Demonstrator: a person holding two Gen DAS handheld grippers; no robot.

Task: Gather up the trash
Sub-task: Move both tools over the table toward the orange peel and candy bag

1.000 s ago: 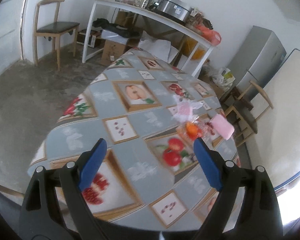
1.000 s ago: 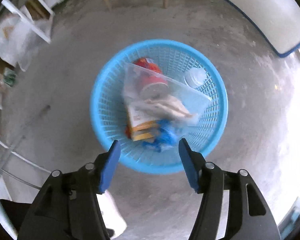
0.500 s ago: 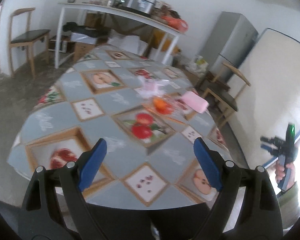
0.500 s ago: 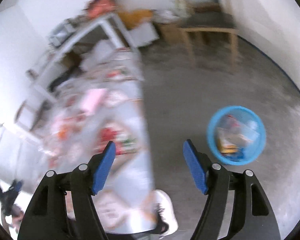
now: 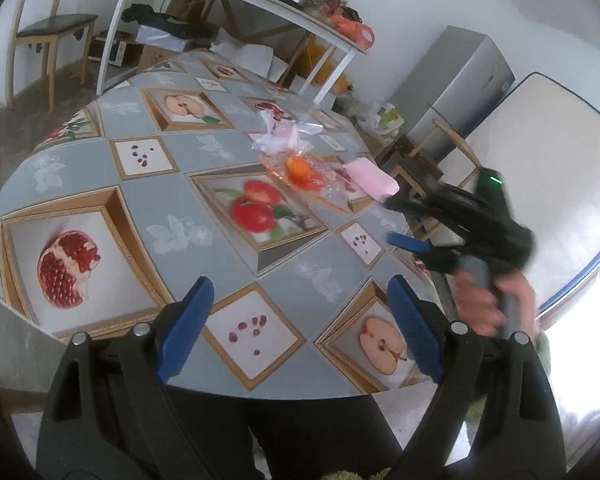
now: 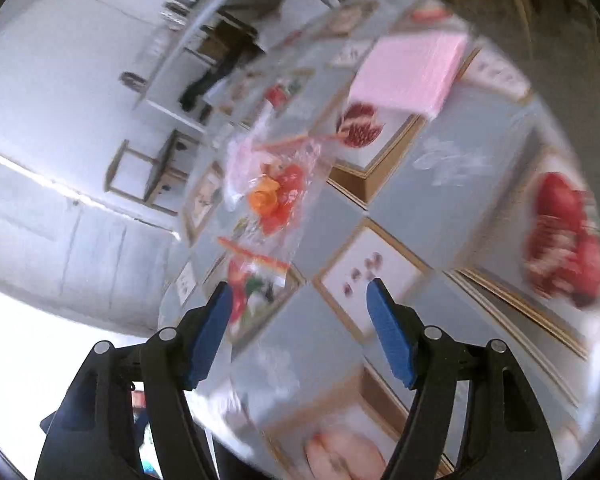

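- Now, the table [image 5: 172, 200] in its fruit-print cloth fills the left wrist view, which alone shows the fridge [image 5: 456, 84] and the hand [image 5: 480, 300] carrying the right gripper [image 5: 396, 220].
- Left gripper [image 5: 300, 320]: jaws spread wide, nothing between them.
- Right gripper's jaws are closing on nothing.
- Pink pack [image 6: 408, 72] looms only in the blurred right view.
- Clear wrapper with orange scraps [image 6: 276, 196] lies mid-table, untouched.

The tablecloth [image 5: 172, 200] looks like smooth, slightly glossy vinyl with printed fruit. On it there's a crinkly clear plastic bag [image 5: 300, 168] and a matt pink pack [image 5: 370, 178]. Fridge [image 5: 456, 92] is brushed metal, chair [image 5: 40, 32] bare wood, floor [image 5: 4, 120] rough concrete.
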